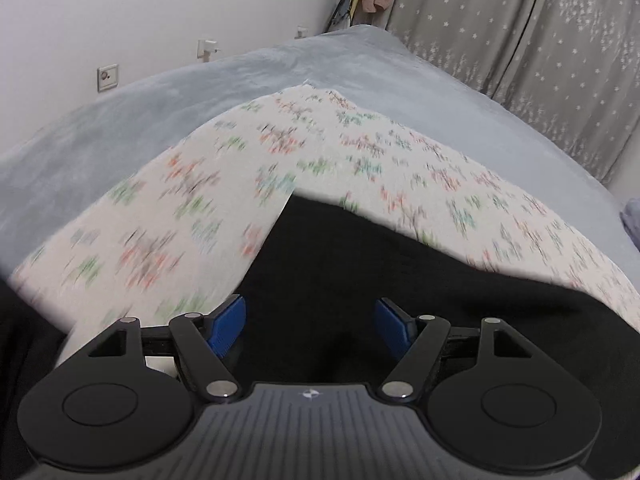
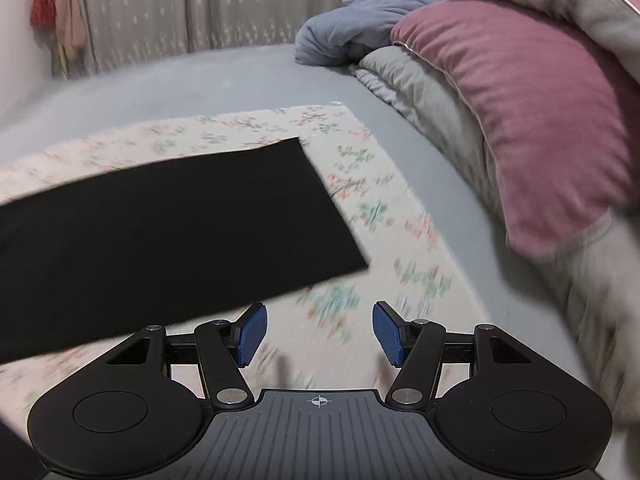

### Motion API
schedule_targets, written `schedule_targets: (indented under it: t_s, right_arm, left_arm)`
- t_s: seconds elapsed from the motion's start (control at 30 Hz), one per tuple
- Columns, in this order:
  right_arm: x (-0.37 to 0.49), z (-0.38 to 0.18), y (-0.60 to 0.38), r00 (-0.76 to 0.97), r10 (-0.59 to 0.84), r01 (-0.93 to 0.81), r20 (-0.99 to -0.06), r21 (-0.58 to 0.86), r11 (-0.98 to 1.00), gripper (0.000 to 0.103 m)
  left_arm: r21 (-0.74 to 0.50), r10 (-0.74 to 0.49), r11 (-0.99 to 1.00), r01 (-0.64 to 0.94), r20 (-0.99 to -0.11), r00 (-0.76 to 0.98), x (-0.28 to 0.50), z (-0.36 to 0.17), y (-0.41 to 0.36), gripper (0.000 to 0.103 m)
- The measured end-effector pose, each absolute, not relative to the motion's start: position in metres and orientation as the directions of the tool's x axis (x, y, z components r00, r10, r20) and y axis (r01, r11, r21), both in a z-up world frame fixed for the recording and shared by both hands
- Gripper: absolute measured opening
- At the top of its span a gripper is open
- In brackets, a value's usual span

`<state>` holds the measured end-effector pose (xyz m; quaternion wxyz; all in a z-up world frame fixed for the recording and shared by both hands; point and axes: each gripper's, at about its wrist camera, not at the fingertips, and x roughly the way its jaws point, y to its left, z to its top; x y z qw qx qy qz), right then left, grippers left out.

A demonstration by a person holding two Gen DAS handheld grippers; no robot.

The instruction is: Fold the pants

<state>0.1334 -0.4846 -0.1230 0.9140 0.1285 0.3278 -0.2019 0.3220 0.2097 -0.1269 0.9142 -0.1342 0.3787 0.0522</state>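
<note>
Black pants [image 1: 360, 264] lie flat on a white floral cloth [image 1: 168, 216] spread over a bed. In the left wrist view my left gripper [image 1: 310, 326] is open and empty, hovering over the black fabric near its corner. In the right wrist view a long black pant leg [image 2: 160, 224] stretches from the left to a straight end at the right. My right gripper [image 2: 319, 334] is open and empty, above the floral cloth [image 2: 400, 240] just beside the near edge of the leg.
The bed has a grey-blue sheet [image 1: 120, 120]. A pink pillow [image 2: 520, 120], a grey quilt [image 2: 420, 88] and a blue blanket [image 2: 352, 28] are piled at the right. A star-patterned curtain [image 1: 520, 32] and a white wall [image 1: 160, 8] with sockets stand behind.
</note>
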Motion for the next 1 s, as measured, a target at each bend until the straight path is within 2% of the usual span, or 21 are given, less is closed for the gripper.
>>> schedule_targets:
  t_s: [0.1,0.33,0.6,0.7,0.77,0.87,1.0]
  right_arm:
    - [0.067,-0.122,-0.469,0.730,-0.287,0.488,-0.621,0.177,0.855,0.059]
    - [-0.077,-0.138,-0.463,0.715,-0.319,0.613,-0.622,0.339,0.714,0.059]
    - [-0.127,-0.170,-0.467,0.755,-0.269,0.616,-0.598,0.504,0.606,0.056]
    - [-0.128,-0.188,-0.466,0.789,-0.231,0.581,-0.570,0.567,0.584,0.046]
    - [-0.123,-0.192,-0.464,0.796,-0.231,0.573,-0.559,0.572,0.587,0.023]
    - [-0.121,-0.194,-0.464,0.829,-0.214,0.539,-0.517,0.637,0.551,0.011]
    - [-0.125,-0.180,-0.458,0.840,-0.262,0.534,-0.475,0.635,0.558,0.004]
  left_arm:
    - [-0.230,-0.004,0.950,-0.213,-0.690,0.724,0.266,-0.120,0.230,0.083]
    - [-0.294,0.004,0.917,-0.269,-0.669,0.743,0.173,-0.108,0.270,0.087]
    - [-0.370,-0.043,0.885,-0.282,-0.669,0.742,0.136,-0.120,0.290,0.087]
    - [-0.388,-0.063,0.874,-0.291,-0.686,0.724,0.135,-0.129,0.293,0.087]
    - [-0.390,-0.072,0.875,-0.287,-0.692,0.719,0.134,-0.135,0.293,0.087]
    - [-0.410,-0.094,0.870,-0.273,-0.682,0.725,0.133,-0.138,0.291,0.087]
    - [-0.398,-0.089,0.875,-0.275,-0.691,0.717,0.135,-0.142,0.289,0.082]
